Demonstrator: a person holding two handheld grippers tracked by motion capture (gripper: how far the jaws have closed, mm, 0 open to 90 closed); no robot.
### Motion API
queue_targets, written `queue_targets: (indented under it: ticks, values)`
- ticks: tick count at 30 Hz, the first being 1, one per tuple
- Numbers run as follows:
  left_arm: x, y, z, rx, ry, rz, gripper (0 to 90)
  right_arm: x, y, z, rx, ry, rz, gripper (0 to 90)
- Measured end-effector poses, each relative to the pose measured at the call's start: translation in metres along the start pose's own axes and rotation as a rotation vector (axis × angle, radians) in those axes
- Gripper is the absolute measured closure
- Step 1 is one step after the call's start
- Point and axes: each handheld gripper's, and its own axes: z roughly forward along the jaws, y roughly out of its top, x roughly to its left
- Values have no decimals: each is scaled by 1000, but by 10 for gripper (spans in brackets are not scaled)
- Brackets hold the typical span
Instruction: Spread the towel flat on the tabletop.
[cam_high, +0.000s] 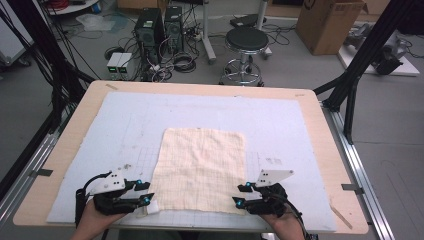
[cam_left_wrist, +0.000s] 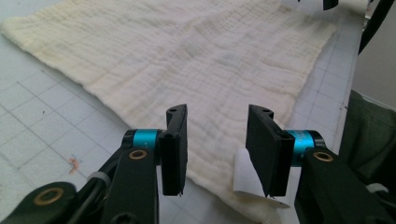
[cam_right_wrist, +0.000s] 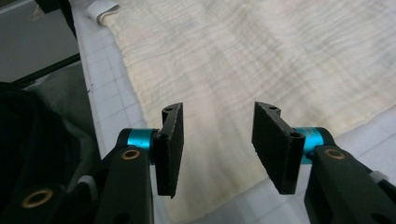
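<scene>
Beyond the table, a grey workshop floor holds computer towers (cam_high: 159, 27) with tangled cables, a round black stool (cam_high: 246, 41) and a cardboard box (cam_high: 330, 22) at the far right. Nearer, a wooden table (cam_high: 67, 142) carries a pale gridded mat (cam_high: 125, 120), and a cream, crinkled cloth (cam_high: 202, 167) lies flat near the middle of the mat, its near edge close to the person's side.

At the left, the left gripper (cam_high: 148, 192) sits at the cloth's near left corner, held in the person's left hand (cam_high: 92, 220). In the left gripper view its jaws stand apart over that corner, with cloth (cam_left_wrist: 187, 60) lying on the mat between and beyond them, not pinched. A small white tag (cam_left_wrist: 245, 179) at the cloth's edge lies just beside the right-hand jaw; whether they touch I cannot tell.

At the right, the right gripper (cam_high: 239, 195) rests at the cloth's near right corner, held in the right hand (cam_high: 287, 225). In the right gripper view its jaws are likewise parted, with cloth (cam_right_wrist: 261, 56) spread flat under the gap and nothing pressed between the pads. The white tag (cam_right_wrist: 103, 9) shows at the far corner there.
</scene>
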Motion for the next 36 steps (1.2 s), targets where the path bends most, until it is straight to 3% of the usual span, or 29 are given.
queue_targets:
  ticks: [13, 19, 36]
  values:
    - [9, 2, 4, -13, 48, -12, 506, -19, 3, 0, -63, -56, 65, 357]
    - [10, 2, 4, -17, 57, -20, 485, -16, 3, 0, -67, -91, 56, 316]
    - [10, 2, 3, -25, 53, -20, 466, -13, 4, 5, -52, -97, 42, 282]
